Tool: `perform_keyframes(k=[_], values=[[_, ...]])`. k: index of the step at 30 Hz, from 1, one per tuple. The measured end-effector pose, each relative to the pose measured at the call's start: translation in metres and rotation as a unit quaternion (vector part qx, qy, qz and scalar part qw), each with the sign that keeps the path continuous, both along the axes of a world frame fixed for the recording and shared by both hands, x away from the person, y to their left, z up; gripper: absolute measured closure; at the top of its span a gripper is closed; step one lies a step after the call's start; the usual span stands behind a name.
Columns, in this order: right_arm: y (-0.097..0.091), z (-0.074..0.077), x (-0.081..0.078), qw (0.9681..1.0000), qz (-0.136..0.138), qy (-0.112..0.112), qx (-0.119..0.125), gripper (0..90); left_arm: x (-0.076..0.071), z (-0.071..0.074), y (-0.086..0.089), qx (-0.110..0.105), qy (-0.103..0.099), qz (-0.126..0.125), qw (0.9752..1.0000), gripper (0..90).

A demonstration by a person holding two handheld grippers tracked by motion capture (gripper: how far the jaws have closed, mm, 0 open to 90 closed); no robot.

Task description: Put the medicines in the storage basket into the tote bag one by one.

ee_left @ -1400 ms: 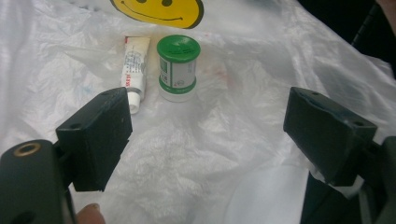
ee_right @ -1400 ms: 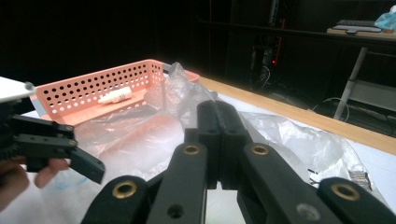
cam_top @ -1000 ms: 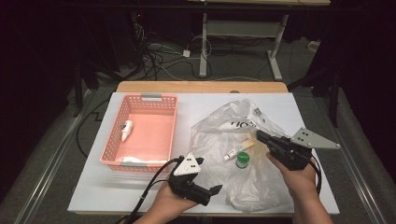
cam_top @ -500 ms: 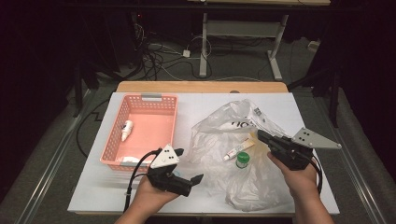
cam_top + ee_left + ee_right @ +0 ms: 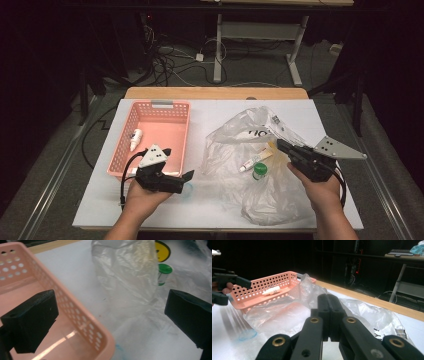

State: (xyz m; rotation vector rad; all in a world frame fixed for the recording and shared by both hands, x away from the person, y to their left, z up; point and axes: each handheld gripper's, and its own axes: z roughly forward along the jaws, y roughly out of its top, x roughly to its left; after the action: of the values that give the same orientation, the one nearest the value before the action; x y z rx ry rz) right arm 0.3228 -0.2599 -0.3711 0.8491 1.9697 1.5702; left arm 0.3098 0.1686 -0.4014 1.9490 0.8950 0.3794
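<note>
High view: my left gripper [image 5: 176, 175] hangs released at the near corner of the pink basket [image 5: 170, 107], nothing between its jaws; my right gripper [image 5: 280, 145] is clenched on the clear plastic bag [image 5: 260, 200] spread across the white worktop [image 5: 200, 210]

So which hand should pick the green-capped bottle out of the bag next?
Probably left: its tongs are open and empty, while the right tongs are shut on the plastic bag beside the green-capped bottle.
</note>
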Motion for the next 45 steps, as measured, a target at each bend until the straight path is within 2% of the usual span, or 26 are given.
perform_keyframes(k=[5,10,21,27,32,37,40,43,45], values=[[0.001,-0.001,0.0,1.0,0.002,0.001,-0.002,90.0,0.006,0.0,0.021,-0.001,0.003,0.032,0.9995,0.0],[0.001,-0.001,0.0,1.0,0.003,0.002,-0.002,90.0,0.011,-0.003,0.04,0.015,0.004,0.064,0.9978,0.0],[0.001,-0.001,0.0,1.0,0.003,0.002,-0.001,90.0,0.019,-0.01,0.069,0.018,0.019,0.105,0.9941,0.0],[0.0,-0.001,0.001,1.0,0.003,0.001,-0.001,90.0,0.021,-0.011,0.083,0.009,0.025,0.124,0.992,0.0],[0.001,-0.001,0.001,1.0,0.003,0.003,-0.001,90.0,0.022,-0.013,0.088,0.008,0.028,0.128,0.9913,0.0],[0.002,-0.002,0.001,1.0,0.004,0.003,-0.002,90.0,0.023,-0.012,0.089,-0.005,0.03,0.126,0.9916,1.2],[0.001,-0.002,0.001,1.0,0.004,0.003,-0.001,90.0,0.027,-0.01,0.091,-0.015,0.031,0.127,0.9913,6.3],[0.002,-0.002,0.001,1.0,0.005,0.004,-0.002,90.0,0.032,-0.006,0.093,-0.009,0.033,0.128,0.9912,16.4],[0.003,-0.003,0.001,1.0,0.005,0.006,-0.003,90.0,0.035,-0.004,0.093,-0.009,0.037,0.118,0.9922,22.4]])
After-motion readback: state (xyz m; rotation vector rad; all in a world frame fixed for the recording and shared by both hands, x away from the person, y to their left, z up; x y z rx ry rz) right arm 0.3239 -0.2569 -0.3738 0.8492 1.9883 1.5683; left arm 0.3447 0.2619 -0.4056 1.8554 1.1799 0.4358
